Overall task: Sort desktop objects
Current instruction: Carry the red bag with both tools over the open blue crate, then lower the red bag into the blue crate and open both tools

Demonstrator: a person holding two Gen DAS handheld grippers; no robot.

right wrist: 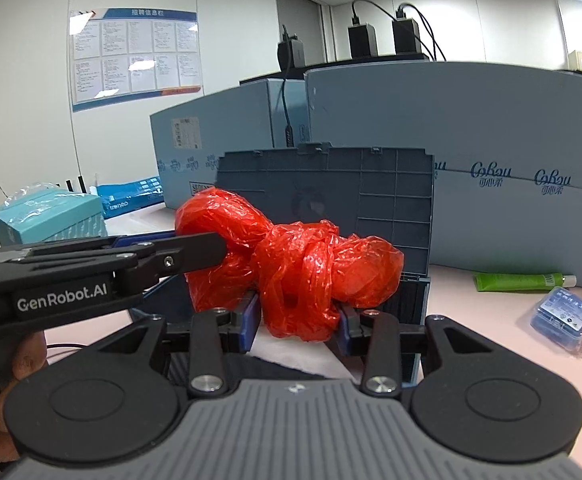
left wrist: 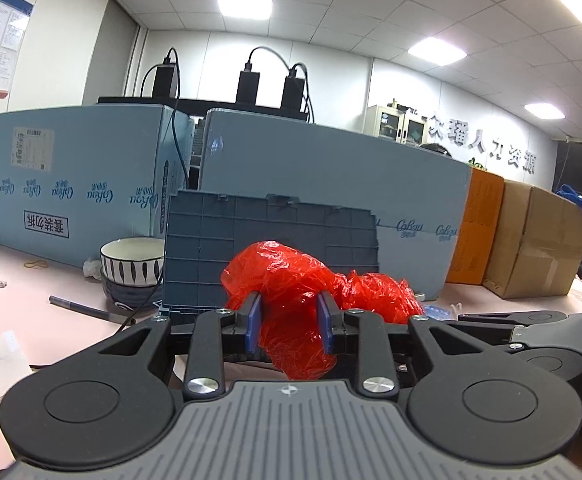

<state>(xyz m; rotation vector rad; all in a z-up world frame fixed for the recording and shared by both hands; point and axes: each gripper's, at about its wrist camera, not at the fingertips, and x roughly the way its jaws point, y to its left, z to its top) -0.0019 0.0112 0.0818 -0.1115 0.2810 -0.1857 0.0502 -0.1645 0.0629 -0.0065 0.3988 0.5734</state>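
**Both claws clamped on one knotted red bag, with the storage box half hidden behind it**

The crumpled, knotted red plastic bag [left wrist: 291, 280] [right wrist: 291, 268] hangs between the two grippers above the pink tabletop [left wrist: 31, 312] [right wrist: 491, 340]. The left claw [left wrist: 290, 326] is closed on one end of it, blue pads pressing into the film; the right claw [right wrist: 299, 320] grips the other, knotted end in the same way. From the right wrist view the left claw [right wrist: 195, 246] comes in sideways from the left edge, its tip buried in the bag. Whether the bag's underside touches anything is hidden by the gripper bodies.

The bag covers much of the grey-blue plastic storage box with its ribbed lid standing upright [left wrist: 271, 240] [right wrist: 371, 200]. The box's inside is barely visible: only a dark slice of its right wall shows in the right wrist view. What the bag contains cannot be made out.

Behind the box a wall of large pale blue printed cartons [left wrist: 71, 176] [right wrist: 491, 140] closes off the back. To the left, near the box, stands a white striped ceramic bowl stacked on a dark bowl [left wrist: 131, 268], with a grey pen [left wrist: 87, 309] lying in front. To the right, open tabletop carries a green squeeze tube [right wrist: 519, 281] against the carton and a small clear blue plastic case [right wrist: 563, 316] nearer. A fingertip-sized part of the person's hand [right wrist: 23, 360] shows, cut off, at the lower left.
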